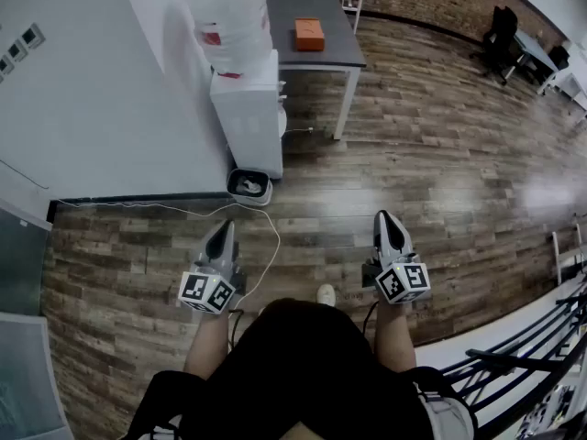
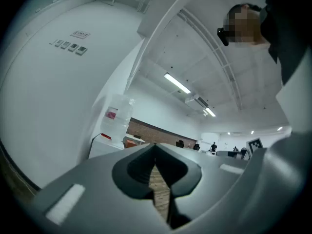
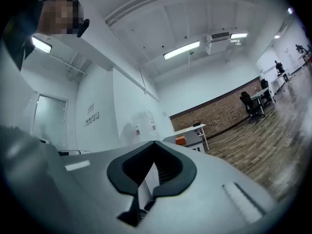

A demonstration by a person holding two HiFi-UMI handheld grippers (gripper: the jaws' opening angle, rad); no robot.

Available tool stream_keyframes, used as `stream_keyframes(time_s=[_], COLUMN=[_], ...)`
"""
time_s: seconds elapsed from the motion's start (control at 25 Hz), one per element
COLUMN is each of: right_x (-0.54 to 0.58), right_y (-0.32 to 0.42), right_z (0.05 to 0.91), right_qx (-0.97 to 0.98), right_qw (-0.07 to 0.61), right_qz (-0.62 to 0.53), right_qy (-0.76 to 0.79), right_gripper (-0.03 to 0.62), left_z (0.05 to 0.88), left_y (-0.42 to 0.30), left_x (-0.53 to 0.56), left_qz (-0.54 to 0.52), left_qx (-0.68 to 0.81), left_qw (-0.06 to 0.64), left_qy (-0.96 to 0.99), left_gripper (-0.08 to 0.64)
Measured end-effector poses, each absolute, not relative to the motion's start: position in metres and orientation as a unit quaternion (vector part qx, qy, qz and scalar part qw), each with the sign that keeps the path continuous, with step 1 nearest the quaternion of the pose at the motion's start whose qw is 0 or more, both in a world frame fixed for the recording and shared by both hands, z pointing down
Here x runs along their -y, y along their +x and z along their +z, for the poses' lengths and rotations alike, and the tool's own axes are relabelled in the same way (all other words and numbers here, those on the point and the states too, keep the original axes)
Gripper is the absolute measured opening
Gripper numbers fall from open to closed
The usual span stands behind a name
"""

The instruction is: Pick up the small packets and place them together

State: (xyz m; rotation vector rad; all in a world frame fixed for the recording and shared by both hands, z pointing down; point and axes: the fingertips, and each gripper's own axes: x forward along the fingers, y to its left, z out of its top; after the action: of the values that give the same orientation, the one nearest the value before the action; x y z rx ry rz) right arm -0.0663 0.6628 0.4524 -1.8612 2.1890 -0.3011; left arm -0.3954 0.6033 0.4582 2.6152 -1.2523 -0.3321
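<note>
Packet (image 1: 309, 35) (or box) on grey table (image 1: 337, 51)

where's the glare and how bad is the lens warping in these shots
Head view: a pale sheen washes the wood floor at right, and edges bow. Left gripper view: strong fisheye, black corners, ceiling light strip blown white. Right gripper view: same warping, ceiling tube light glaring.

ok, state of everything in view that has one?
left tool, shut, empty
right tool, shut, empty
bottle, upright on the dispenser
dispenser, upright
orange box, flat on the table
cable, slack on the floor
packets, none in view
</note>
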Motion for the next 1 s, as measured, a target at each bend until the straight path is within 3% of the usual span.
stream_keyframes(time_s=[0.56, 1.0], right_x=[-0.672, -0.678], right_y=[-0.061, -0.022], right_z=[0.459, 0.459], right_qx=[-0.749, -0.739], right_qw=[0.122, 0.132], right_qz=[-0.109, -0.101], right_qy=[-0.642, -0.653], right_gripper=[0.002, 0.002], left_z=[0.463, 0.465], left_y=[-0.390, -0.345], left_x=[-0.607, -0.597], left_qz=[-0.107, -0.105], left_qx=[0.424, 0.407], left_qw=[0.121, 0.128], left_qy=[0.891, 0.898], left_gripper=[0.000, 0.000])
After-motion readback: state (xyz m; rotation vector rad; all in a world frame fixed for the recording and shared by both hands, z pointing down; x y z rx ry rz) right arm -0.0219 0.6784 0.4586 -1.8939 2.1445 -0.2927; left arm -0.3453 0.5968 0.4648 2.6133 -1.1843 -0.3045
